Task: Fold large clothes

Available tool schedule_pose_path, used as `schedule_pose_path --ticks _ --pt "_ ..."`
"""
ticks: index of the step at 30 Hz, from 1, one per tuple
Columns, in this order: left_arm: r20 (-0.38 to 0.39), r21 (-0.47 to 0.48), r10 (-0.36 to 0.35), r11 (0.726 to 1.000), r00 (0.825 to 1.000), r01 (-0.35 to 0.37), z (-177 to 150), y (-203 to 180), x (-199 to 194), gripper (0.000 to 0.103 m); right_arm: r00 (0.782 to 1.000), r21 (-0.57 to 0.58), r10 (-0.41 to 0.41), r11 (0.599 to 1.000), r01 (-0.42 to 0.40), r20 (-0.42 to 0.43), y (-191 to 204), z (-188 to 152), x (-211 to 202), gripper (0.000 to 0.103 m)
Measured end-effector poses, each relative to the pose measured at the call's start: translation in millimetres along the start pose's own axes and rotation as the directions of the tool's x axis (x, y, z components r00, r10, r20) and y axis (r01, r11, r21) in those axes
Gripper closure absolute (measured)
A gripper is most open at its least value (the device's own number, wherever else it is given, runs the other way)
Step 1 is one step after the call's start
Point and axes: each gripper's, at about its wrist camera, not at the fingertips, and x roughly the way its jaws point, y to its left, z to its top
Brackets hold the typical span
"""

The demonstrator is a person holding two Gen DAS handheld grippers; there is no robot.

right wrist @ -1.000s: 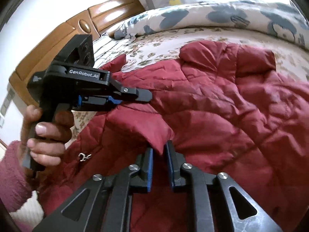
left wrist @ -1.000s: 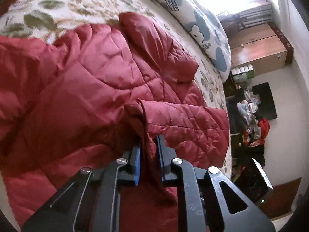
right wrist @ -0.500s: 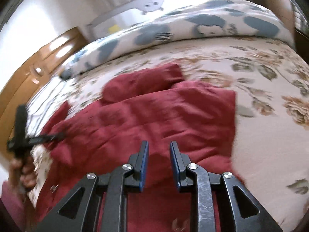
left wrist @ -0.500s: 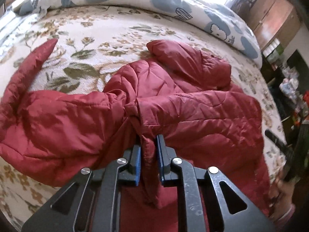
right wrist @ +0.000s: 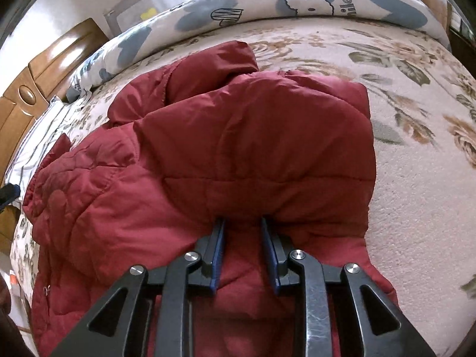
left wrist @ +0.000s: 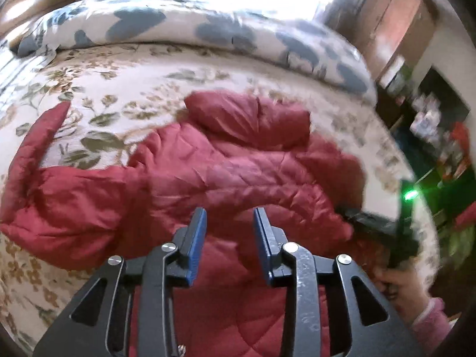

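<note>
A dark red quilted jacket (left wrist: 232, 175) lies on the flowered bedspread (left wrist: 125, 71), one sleeve folded across its body and the other sleeve (left wrist: 32, 151) stretched out to the left. My left gripper (left wrist: 229, 217) is open and empty just above the jacket's near part. In the right wrist view the jacket (right wrist: 226, 148) fills the middle, with its hood (right wrist: 208, 68) at the far end. My right gripper (right wrist: 242, 223) is open, its fingertips pushed against a puffy fold of the jacket. The right gripper (left wrist: 383, 229) also shows at the right of the left wrist view.
A rolled white and blue duvet (right wrist: 297, 3) lies along the far side of the bed. A wooden headboard (right wrist: 35, 89) stands at the left. A wooden wardrobe (left wrist: 392, 32) and cluttered shelves (left wrist: 431, 125) stand beyond the bed's right side.
Both grippers have opened and let go of the jacket. The sleeve fold that they carried now lies across the jacket's body. Both views have pulled back toward the near edge.
</note>
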Motion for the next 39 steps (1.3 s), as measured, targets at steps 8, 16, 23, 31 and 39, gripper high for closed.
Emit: schedule_pose_path --ticks 8,16,23,31,39 --pt "-0.143 -0.039 0.085 0.995 0.986 -0.092 -30 18 73 0.072 0.999 0.02 -0.019 1.0 0.018 0.04 6 -1 -22 0.074" --pt "-0.123 -0.013 0.095 0.995 0.988 -0.098 -37 15 75 0.072 0.997 -0.085 -0.078 0.993 0.078 0.001 34 -6 -13 0.066" --pt "-0.107 -0.021 0.083 0.996 0.991 -0.085 -41 21 77 0.072 0.995 -0.106 -0.097 0.99 0.097 -0.003 31 -13 4 0.065" --pt "-0.079 -0.074 0.028 0.997 0.997 -0.034 -39 26 46 0.063 0.998 -0.098 -0.069 0.993 0.069 0.003 33 -14 0 0.054" --pt "0.004 -0.131 0.063 0.989 0.998 -0.062 -36 56 -4 0.06 0.997 -0.062 0.034 0.998 -0.03 0.065 38 -16 -40 0.052"
